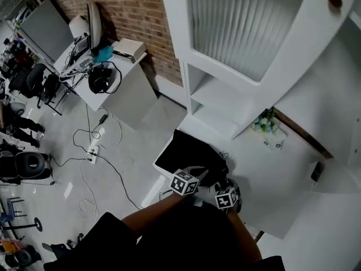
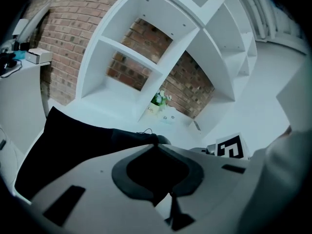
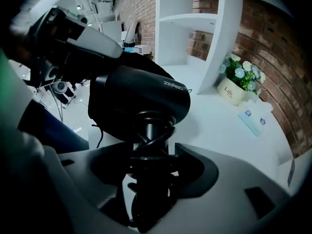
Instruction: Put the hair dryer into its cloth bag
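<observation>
White counter (image 3: 219, 116) underlies everything; low in the right gripper view, our right gripper (image 3: 146, 155) clamps wide on the hair dryer (image 3: 141, 94) by its cord-wrapped handle, rigid and top-heavy, we judge; our left gripper (image 2: 157, 144), nearly closed, pinches the limp cloth bag (image 2: 68, 145) spread at left.

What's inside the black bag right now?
The dryer is outside the bag, held by its handle in the right gripper. The left gripper pinches the bag's cloth. The bag's inside is covered by its own black cloth, so unseen.

Black cord-wrapped hair dryer (image 3: 141, 99) beside black cloth bag (image 1: 183, 154)
</observation>
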Demonstrator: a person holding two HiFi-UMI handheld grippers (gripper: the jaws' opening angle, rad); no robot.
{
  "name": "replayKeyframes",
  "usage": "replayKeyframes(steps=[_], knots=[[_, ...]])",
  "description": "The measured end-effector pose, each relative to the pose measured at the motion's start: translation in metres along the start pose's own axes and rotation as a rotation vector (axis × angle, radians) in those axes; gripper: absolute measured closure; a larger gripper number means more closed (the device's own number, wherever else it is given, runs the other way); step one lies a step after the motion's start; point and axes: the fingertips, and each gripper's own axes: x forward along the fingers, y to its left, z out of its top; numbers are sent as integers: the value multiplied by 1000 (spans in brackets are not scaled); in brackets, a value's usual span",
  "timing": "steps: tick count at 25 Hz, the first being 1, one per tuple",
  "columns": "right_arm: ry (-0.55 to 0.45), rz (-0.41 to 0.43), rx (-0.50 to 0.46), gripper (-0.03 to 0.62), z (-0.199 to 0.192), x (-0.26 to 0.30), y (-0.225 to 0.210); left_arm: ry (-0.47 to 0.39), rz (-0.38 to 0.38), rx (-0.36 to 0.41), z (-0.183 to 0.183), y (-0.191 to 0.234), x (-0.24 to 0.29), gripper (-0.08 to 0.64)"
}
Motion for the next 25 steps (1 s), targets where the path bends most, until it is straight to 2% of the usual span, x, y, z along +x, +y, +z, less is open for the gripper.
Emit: replayKeyframes(steps=[6, 13, 17, 25], knots=[[50, 9, -53, 310, 6, 23, 15, 22, -81, 35, 0, -1, 0, 526], [52, 25, -117, 308, 17, 45, 22, 39, -178, 74, -8, -9, 5, 526], [37, 44, -139, 305, 20, 48, 23, 46, -174, 58, -13, -3, 4, 526], [-6, 81, -162, 256, 20, 36, 23, 69, -165, 58, -26, -1, 5, 526]])
